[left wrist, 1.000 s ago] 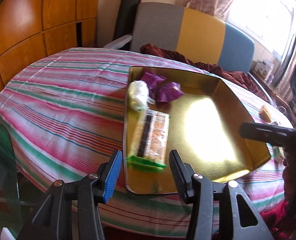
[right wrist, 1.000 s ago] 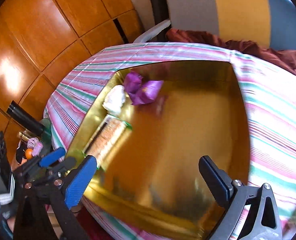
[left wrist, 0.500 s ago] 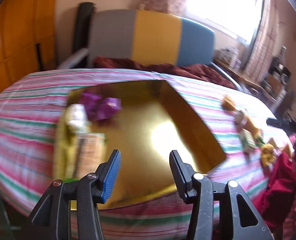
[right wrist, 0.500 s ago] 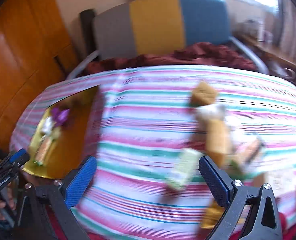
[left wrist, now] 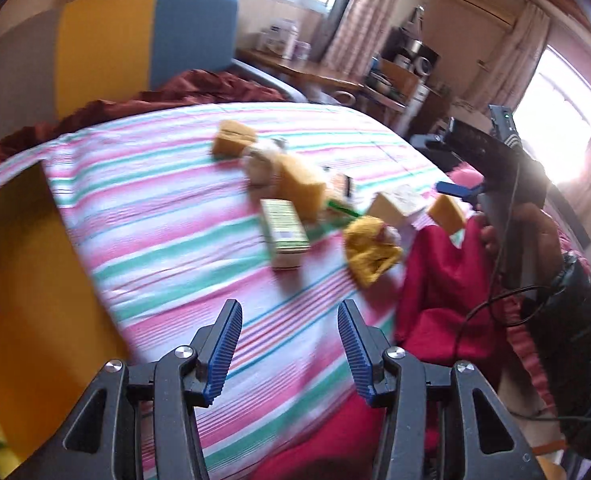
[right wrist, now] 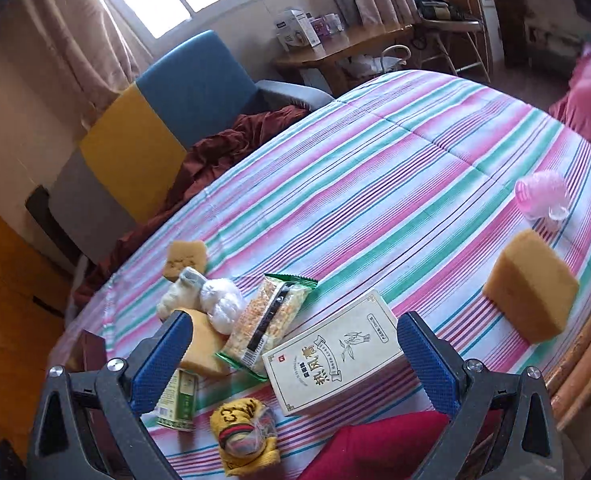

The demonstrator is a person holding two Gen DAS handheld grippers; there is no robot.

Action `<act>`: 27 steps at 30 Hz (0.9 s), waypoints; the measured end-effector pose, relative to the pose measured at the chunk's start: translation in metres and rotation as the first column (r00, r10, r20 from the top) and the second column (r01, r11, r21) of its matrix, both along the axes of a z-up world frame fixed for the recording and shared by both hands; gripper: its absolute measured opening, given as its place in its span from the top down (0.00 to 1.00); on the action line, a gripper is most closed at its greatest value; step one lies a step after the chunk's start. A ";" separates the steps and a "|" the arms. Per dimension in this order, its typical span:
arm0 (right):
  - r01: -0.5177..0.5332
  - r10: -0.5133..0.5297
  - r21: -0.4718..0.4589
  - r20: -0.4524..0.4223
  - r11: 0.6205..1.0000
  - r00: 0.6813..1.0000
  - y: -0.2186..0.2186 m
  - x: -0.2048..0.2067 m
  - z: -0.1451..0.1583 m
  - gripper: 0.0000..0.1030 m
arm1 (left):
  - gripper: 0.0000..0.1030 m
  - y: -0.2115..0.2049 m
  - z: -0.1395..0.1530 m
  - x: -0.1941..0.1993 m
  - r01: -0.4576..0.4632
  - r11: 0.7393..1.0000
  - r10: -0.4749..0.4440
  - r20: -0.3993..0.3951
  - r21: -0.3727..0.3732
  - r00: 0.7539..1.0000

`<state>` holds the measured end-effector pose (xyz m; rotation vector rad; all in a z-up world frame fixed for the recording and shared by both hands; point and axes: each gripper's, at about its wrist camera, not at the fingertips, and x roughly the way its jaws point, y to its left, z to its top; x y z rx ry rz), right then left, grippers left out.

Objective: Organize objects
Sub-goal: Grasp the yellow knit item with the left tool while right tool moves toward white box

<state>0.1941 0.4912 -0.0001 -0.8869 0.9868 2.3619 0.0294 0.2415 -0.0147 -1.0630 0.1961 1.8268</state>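
The loose objects lie in a cluster near the surface's near edge in the right wrist view: a cream tea box [right wrist: 335, 354], a green-edged snack bar packet [right wrist: 269, 322], a white bundle [right wrist: 221, 304], a small green carton [right wrist: 179, 400], a yellow sock roll [right wrist: 245, 438] and three tan sponges, one [right wrist: 186, 259] at the far side of the cluster, one [right wrist: 203, 344] partly behind the left finger, and one [right wrist: 531, 286] well apart toward the right edge, near a pink plastic item [right wrist: 541, 196]. A second ago both cameras faced the gold tray [left wrist: 27, 280] with its purple wrappers and a snack bar; both have since swung right, so the tray now shows only at the left edge of the left wrist view and the unsorted pile fills the frames. That suggests one drop-off is done and the next pick is being lined up. The right claw [right wrist: 291, 360] hovers spread wide and empty just above the tea box and packet, probably the next target. The left claw [left wrist: 289, 350] is likewise parted and empty, hanging over the striped cloth [left wrist: 183, 216] short of the pile.
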 end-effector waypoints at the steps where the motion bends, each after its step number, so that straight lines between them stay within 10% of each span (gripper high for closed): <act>1: -0.005 0.005 -0.025 -0.035 1.000 0.999 0.002 0.003 0.000 0.00 | 0.52 0.011 -0.002 0.002 0.022 1.000 -0.022 0.026 0.007 0.999; 11: -0.075 0.058 -0.086 -0.183 0.993 0.981 -0.001 0.006 -0.001 0.00 | 0.50 0.100 -0.023 0.011 0.105 0.995 -0.104 0.116 0.000 0.988; 20: -0.081 0.057 -0.086 -0.246 0.993 0.967 -0.002 0.012 -0.002 0.00 | 0.25 0.158 -0.043 0.004 0.079 0.995 -0.074 0.086 -0.063 0.994; 24: -0.082 0.058 -0.086 -0.252 0.993 0.966 -0.002 0.013 -0.002 0.00 | 0.26 0.178 -0.064 0.002 0.080 0.991 -0.070 0.085 -0.112 0.994; 27: -0.082 0.058 -0.086 -0.253 0.993 0.966 -0.002 0.012 -0.003 0.00 | 0.50 0.176 -0.068 0.014 0.092 0.987 -0.094 -0.008 -0.132 0.996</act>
